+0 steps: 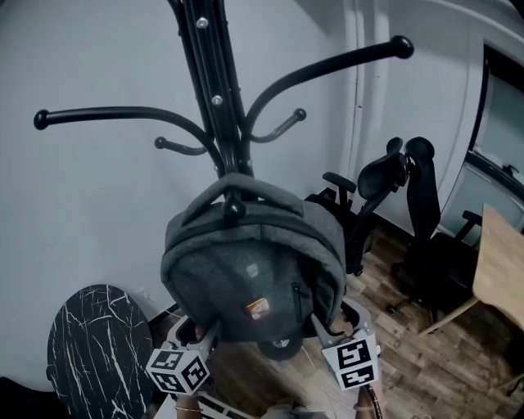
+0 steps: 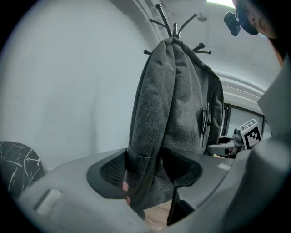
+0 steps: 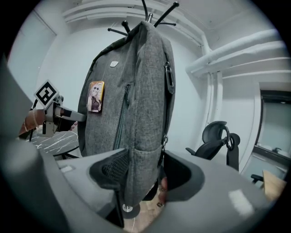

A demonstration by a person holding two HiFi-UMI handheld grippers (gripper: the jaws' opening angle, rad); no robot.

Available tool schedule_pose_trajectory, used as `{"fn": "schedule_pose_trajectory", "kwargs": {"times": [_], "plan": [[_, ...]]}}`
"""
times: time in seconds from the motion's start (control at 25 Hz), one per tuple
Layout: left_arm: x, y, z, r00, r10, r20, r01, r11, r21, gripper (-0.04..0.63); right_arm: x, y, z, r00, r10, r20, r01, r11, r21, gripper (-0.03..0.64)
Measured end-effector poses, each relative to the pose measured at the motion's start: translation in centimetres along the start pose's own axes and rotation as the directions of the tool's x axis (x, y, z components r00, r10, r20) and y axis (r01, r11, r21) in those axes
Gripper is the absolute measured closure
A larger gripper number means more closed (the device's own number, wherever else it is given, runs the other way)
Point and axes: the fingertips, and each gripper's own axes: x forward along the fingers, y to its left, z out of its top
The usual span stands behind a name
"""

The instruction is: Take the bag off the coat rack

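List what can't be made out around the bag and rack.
Coat rack lower pole: head view, hidden behind the backpack.
Hook under the handle: both gripper views, covered by the backpack's top.
Patch picture: right gripper view, blurred; head view, too small.
Backpack's bottom: left gripper view, mostly behind the left gripper body.

The head view looks steeply down from up beside the coat rack [image 1: 219, 98] onto the top of the backpack [image 1: 250, 270]. Both gripper views sit low and very close, facing upward along opposite sides of the backpack toward the rack's hooks [image 3: 150, 13]. The right gripper view and the head view share the office chair [image 1: 385, 184].
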Motion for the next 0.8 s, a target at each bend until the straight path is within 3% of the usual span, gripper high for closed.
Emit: {"fn": "schedule_pose_trajectory", "kwargs": {"times": [0.4,0.8], "plan": [[0.0,0.0,-0.1,0.999,0.043,0.008,-0.044,0.998,0.054,0.420,0.5,0.0,0.0,0.999,-0.025,0.022,0.025,1.000,0.002,0.433],[-0.7,-0.8,0.1,0.993,0.105,0.049,-0.110,0.989,0.098,0.489,-0.5,1.1,0.4,0.994,-0.082,0.067,0.087,0.993,-0.082,0.497]]}}
